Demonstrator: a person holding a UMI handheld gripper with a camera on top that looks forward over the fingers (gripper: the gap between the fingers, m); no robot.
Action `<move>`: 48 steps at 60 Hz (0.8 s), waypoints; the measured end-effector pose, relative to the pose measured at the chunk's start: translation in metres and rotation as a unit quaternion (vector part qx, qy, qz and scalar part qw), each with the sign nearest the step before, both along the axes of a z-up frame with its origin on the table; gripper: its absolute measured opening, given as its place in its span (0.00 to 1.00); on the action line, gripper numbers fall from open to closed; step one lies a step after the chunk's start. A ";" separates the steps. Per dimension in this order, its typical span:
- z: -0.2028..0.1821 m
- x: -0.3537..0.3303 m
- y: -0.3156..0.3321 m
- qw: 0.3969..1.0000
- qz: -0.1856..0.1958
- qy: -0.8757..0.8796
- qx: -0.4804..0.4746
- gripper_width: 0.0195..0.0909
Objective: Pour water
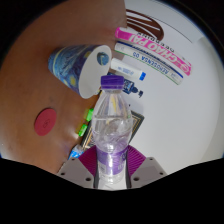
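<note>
A brown table point(40, 90) carries two pink-and-white boxes point(150, 52) far beyond the fingers and a pale blue cup point(75, 65) nearer. The clear water bottle point(113, 130) – purple cap on – stands upright between the gripper point(112, 168) fingers, both purple pads pressed against its sides; a small red disc point(45, 122) lies off to the left

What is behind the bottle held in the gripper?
Beyond the bottle in the gripper: a cup with items inside, boxes and a red disc off to one side. The bottle hides the table directly behind it.
</note>
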State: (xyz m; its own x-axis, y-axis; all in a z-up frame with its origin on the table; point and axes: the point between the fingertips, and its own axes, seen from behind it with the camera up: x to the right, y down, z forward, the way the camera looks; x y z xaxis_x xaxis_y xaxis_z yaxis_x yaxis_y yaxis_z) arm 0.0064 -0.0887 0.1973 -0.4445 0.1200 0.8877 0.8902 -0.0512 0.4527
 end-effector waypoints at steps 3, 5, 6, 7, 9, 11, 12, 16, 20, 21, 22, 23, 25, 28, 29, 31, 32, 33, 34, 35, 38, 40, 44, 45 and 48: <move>-0.004 0.000 0.001 1.000 -0.007 -0.007 -0.007 0.23; -0.005 0.000 0.001 1.000 -0.013 -0.007 -0.010 0.23; -0.006 0.000 0.001 1.000 -0.015 -0.007 -0.012 0.23; -0.006 0.000 0.001 1.000 -0.015 -0.006 -0.013 0.24; -0.005 -0.001 0.001 1.000 -0.014 -0.004 -0.015 0.24; -0.004 -0.003 -0.001 1.000 -0.013 0.004 -0.017 0.24; -0.003 -0.004 -0.001 1.000 -0.013 0.012 -0.018 0.23; 0.003 -0.002 -0.004 0.997 -0.018 0.068 -0.025 0.23; 0.011 0.001 -0.010 0.987 -0.035 0.152 -0.025 0.24; 0.013 0.002 -0.011 0.983 -0.039 0.176 -0.026 0.24; 0.015 0.002 -0.012 0.978 -0.044 0.202 -0.026 0.23; 0.017 0.002 -0.014 0.972 -0.048 0.230 -0.027 0.24; 0.020 0.002 -0.016 0.957 -0.054 0.283 -0.029 0.24; 0.023 0.000 -0.017 0.929 -0.064 0.364 -0.033 0.23; 0.024 -0.001 -0.018 0.917 -0.067 0.391 -0.035 0.24; 0.024 -0.001 -0.020 0.894 -0.075 0.441 -0.039 0.23; 0.023 -0.002 -0.020 0.880 -0.079 0.467 -0.042 0.23; 0.022 0.000 -0.020 0.866 -0.081 0.492 -0.045 0.23; 0.020 0.000 -0.021 0.851 -0.084 0.516 -0.048 0.23; 0.018 -0.001 -0.021 0.835 -0.088 0.540 -0.053 0.23; 0.010 0.000 -0.020 0.788 -0.097 0.604 -0.068 0.23; 0.002 -0.003 -0.019 0.754 -0.108 0.644 -0.069 0.24; -0.014 0.007 -0.015 0.690 -0.120 0.708 -0.088 0.23; -0.018 0.009 -0.014 0.676 -0.122 0.721 -0.091 0.23; -0.031 0.009 -0.012 0.645 -0.122 0.748 -0.095 0.23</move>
State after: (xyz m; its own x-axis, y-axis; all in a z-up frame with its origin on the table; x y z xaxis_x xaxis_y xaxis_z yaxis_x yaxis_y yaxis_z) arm 0.0154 -0.1004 0.1663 0.9459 0.1938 0.2600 0.3137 -0.3434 -0.8853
